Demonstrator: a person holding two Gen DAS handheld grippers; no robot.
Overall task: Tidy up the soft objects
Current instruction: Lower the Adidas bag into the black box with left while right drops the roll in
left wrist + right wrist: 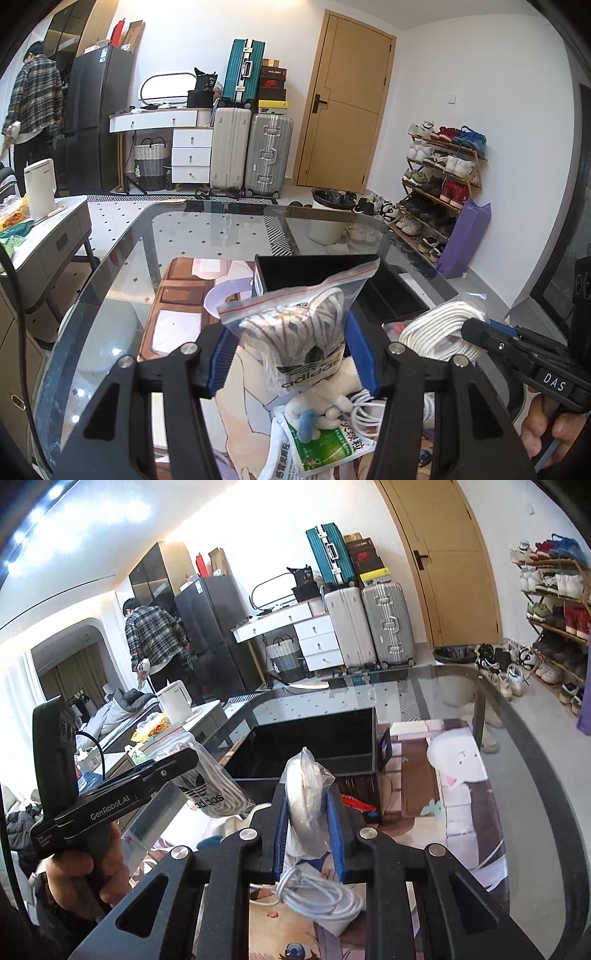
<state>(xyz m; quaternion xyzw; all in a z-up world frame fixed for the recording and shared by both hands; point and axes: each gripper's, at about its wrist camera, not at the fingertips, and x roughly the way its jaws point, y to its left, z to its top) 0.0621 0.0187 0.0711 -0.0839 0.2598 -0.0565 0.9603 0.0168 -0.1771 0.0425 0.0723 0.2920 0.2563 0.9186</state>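
In the left wrist view, the left hand-held gripper (pixel 291 354) fills the lower centre of the frame, its blue-padded fingers (pixel 218 360) clamped on either side of a clear zip bag of striped laces (pixel 299 328) printed with an Adidas logo. The bag is lifted above the glass worktop (pixel 122 280), with its red-lined zip edge pointing toward the upper right. Directly behind it, in the middle of the frame, stands an open black box (pixel 317 271). Below the bag, at the bottom centre, lie a small white plush toy (pixel 325 404) and a green medicine sachet (pixel 321 446), the toy resting on the sachet.

At the right edge of the same view, the right hand-held gripper (pixel 476 332) is closed on a bagged coil of white cord (pixel 439 332).

In the right wrist view, the right hand-held gripper (pixel 308 830) sits in the lower centre, its blue pads (pixel 336 830) pressed against the bagged coil of white cord (pixel 308 801), which stands upright between them just in front of the black box (pixel 314 734). Beneath the fingers, at the bottom centre, a loose white cable (pixel 317 897) lies on the worktop (pixel 517 775). A small red packet (pixel 356 803) lies beside the box, right of centre. At the left of the frame the left hand-held gripper (pixel 188 764) holds the lace bag (pixel 210 790) aloft, left of the box.
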